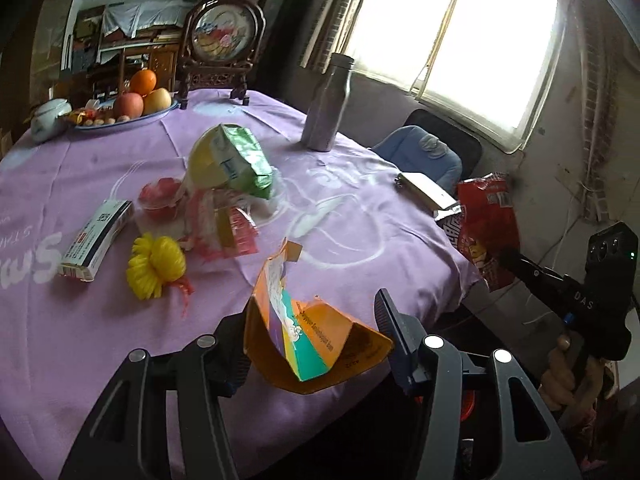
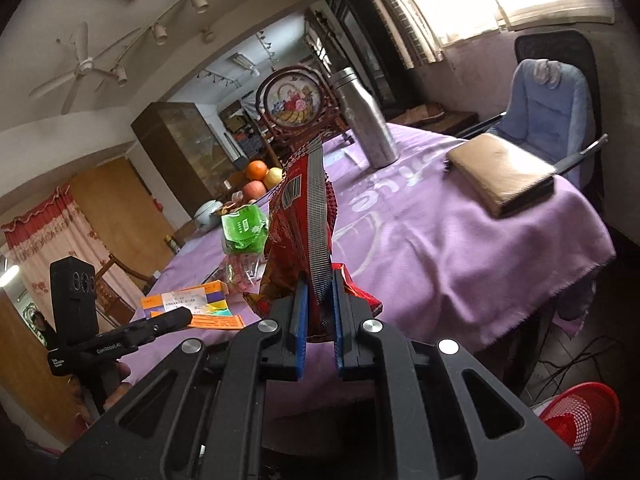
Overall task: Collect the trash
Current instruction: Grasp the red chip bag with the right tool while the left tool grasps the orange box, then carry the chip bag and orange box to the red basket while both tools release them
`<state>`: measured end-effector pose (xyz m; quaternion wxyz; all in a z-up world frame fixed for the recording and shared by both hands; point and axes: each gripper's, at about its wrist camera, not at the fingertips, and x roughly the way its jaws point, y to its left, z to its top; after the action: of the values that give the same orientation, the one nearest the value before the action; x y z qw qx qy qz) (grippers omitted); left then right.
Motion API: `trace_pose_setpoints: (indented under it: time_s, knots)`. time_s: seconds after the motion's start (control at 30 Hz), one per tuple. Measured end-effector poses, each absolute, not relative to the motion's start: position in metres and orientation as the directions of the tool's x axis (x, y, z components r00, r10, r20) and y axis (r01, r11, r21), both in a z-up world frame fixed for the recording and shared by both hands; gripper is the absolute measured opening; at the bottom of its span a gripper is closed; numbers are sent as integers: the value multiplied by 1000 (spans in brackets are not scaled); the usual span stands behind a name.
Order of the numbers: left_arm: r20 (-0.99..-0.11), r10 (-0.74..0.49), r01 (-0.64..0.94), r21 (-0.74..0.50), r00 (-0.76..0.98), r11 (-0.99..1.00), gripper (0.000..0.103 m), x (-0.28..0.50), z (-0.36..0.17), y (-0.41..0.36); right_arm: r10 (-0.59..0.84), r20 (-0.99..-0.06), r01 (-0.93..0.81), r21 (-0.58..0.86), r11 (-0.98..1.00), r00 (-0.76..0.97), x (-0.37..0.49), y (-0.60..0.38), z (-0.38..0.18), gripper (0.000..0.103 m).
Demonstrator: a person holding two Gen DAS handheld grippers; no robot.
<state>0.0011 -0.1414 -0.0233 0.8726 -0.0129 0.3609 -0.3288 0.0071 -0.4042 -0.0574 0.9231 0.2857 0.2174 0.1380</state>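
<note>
In the left wrist view my left gripper (image 1: 312, 314) is shut on a flattened orange carton (image 1: 320, 344), held just above the purple tablecloth (image 1: 360, 216). To the right, off the table's edge, my right gripper (image 1: 500, 254) is shut on a red snack bag (image 1: 484, 220). The right wrist view shows that red snack bag (image 2: 290, 216) pinched between the long fingers of the right gripper (image 2: 316, 156). At lower left is the left gripper (image 2: 182, 315) with the orange carton (image 2: 208, 308). On the cloth lie a green bag (image 1: 244, 156), a yellow net (image 1: 156, 264), a white box (image 1: 96, 240) and clear wrappers (image 1: 228, 228).
A metal bottle (image 1: 328, 104), a fruit plate (image 1: 132, 118), a carved round ornament (image 1: 224, 40) and a tan wallet (image 1: 424, 188) stand on the table. A blue padded chair (image 2: 548, 108) is beyond it. A red mesh basket (image 2: 580, 416) sits on the floor at the right.
</note>
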Motion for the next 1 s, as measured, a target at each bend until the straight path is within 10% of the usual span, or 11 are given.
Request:
trace_pose_setpoints:
  time_s: [0.57,1.0]
  knots:
    - [-588,-628,625,-248,510,740,53,-19,0,-177,268,-299,-36,603,797,916,-58,-464,-61,12]
    - [-622,-733,812,-257,276,524,53,-63,-14,-299,67,-565,326,564,759,822,-118,-548,-161,12]
